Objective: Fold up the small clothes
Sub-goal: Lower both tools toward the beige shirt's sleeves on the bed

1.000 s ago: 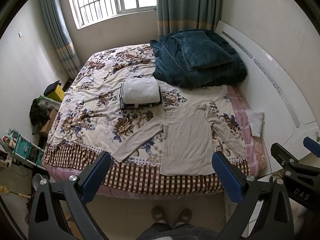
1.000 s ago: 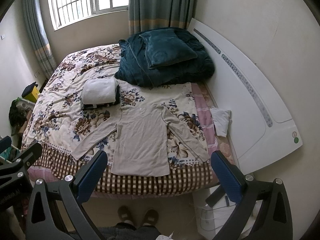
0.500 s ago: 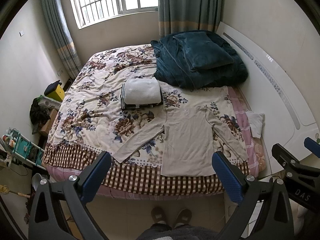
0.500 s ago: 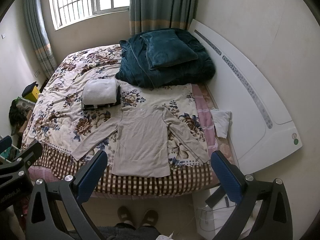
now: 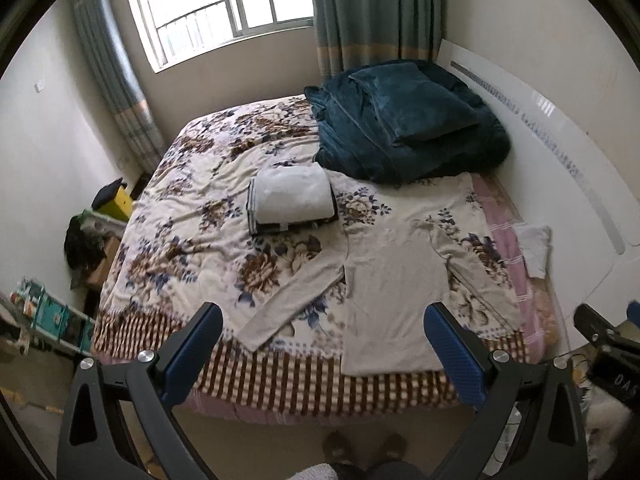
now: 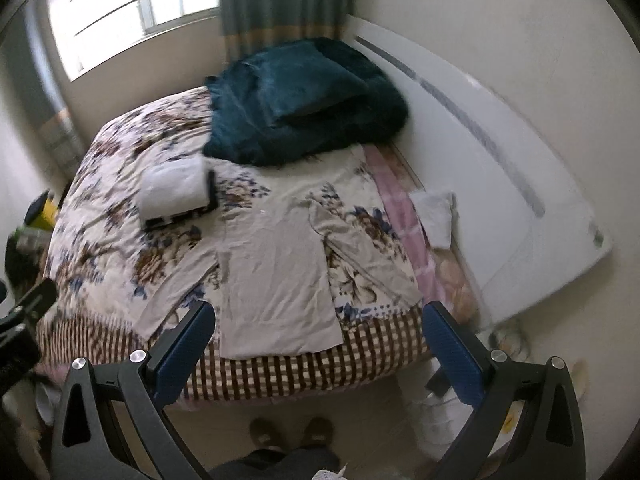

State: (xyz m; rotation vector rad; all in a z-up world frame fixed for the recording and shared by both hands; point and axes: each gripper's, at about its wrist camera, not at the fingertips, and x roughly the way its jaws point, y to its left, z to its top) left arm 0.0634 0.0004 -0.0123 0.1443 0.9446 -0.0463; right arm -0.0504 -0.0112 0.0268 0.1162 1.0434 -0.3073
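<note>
Both units are held above the floor at the foot edge of the bed (image 5: 192, 208), with nothing between their fingers. Left gripper (image 5: 324, 344): jaws spread wide, released, blue pads facing each other. Right gripper (image 6: 320, 340): same state, jaws wide apart and holding nothing; this view is motion-blurred. The beige long-sleeved shirt (image 5: 394, 280) lies flat on the floral bedspread, at the foot edge toward the headboard-side corner, hem just over the checked border, collar pointing toward the window. One sleeve runs out diagonally toward the foot edge; the other lies angled away from the body toward the pink side strip. A folded stack of clothes (image 5: 291, 199), white piece on top, sits near the bed's centre, just beyond the shirt's collar and apart from it. A dark teal blanket pile (image 5: 404, 124) occupies the far corner against the white headboard (image 5: 560, 152). A small white cloth (image 5: 534, 246) lies at the bed's edge beside the headboard.
</note>
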